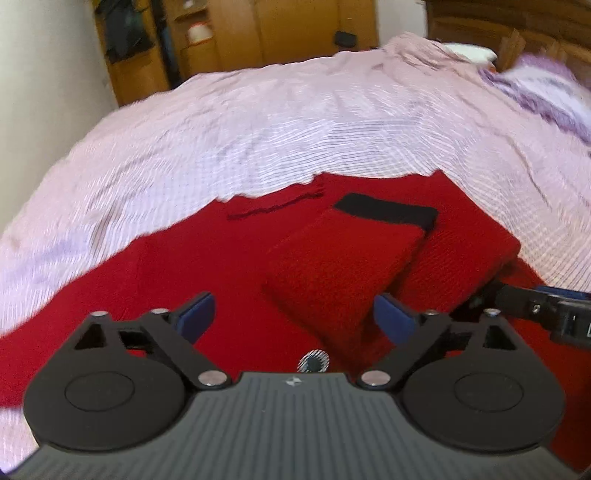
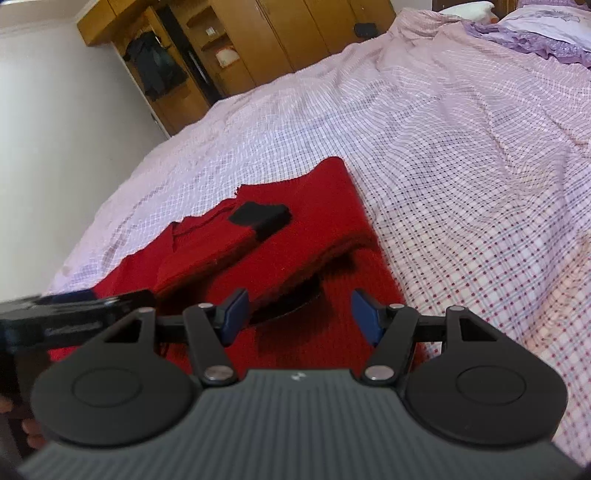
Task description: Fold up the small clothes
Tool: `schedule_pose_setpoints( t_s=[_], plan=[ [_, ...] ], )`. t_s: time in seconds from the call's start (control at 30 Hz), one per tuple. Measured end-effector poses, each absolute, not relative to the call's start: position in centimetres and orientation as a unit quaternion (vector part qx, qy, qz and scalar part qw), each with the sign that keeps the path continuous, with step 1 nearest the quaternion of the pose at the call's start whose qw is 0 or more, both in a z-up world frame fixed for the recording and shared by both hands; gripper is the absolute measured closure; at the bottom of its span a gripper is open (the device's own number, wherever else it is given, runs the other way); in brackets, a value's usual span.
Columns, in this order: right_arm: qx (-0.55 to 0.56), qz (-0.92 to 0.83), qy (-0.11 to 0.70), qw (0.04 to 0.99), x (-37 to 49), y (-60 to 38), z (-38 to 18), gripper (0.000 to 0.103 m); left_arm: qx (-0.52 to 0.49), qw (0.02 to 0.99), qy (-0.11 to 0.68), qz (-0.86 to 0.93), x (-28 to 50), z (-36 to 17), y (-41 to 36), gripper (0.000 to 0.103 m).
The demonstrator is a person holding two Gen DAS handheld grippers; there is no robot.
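Note:
A red knitted sweater (image 1: 207, 280) lies spread on the bed, its right side folded over. A sleeve with a black cuff (image 1: 388, 208) lies folded across the body. My left gripper (image 1: 293, 315) is open and empty, just above the sweater's near part. In the right wrist view the sweater (image 2: 317, 229) and the black cuff (image 2: 260, 216) show too. My right gripper (image 2: 299, 315) is open and empty over the sweater's near right edge, where a fold lifts off the layer below. The right gripper's body shows at the right edge of the left wrist view (image 1: 546, 306).
The bed is covered with a pink checked sheet (image 2: 461, 166). A purple frilled pillow (image 2: 546, 26) lies at the far right. Wooden wardrobes (image 2: 258, 40) stand beyond the bed, a white wall (image 2: 55, 122) at the left.

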State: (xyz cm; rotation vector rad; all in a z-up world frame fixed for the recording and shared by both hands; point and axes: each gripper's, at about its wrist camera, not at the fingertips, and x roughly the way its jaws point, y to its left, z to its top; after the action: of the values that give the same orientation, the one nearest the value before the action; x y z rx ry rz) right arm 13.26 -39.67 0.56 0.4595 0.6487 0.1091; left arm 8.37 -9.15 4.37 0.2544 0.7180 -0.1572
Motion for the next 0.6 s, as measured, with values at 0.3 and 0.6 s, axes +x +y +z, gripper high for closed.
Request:
schedule_pose_setpoints(
  t_s=[0.3,0.6],
  plan=[
    [0.23,0.056,0.312,0.92,13.5,-40.1,-0.9,0.04,0.201,0.913,0.33,-0.128,11.1,1.8,-15.4,0.016],
    [0.247,0.06,0.307,0.917,13.6,-40.6,-1.6,0.04,0.169,0.914,0.338,-0.149,14.5,0.4,-16.2,0.086]
  ],
)
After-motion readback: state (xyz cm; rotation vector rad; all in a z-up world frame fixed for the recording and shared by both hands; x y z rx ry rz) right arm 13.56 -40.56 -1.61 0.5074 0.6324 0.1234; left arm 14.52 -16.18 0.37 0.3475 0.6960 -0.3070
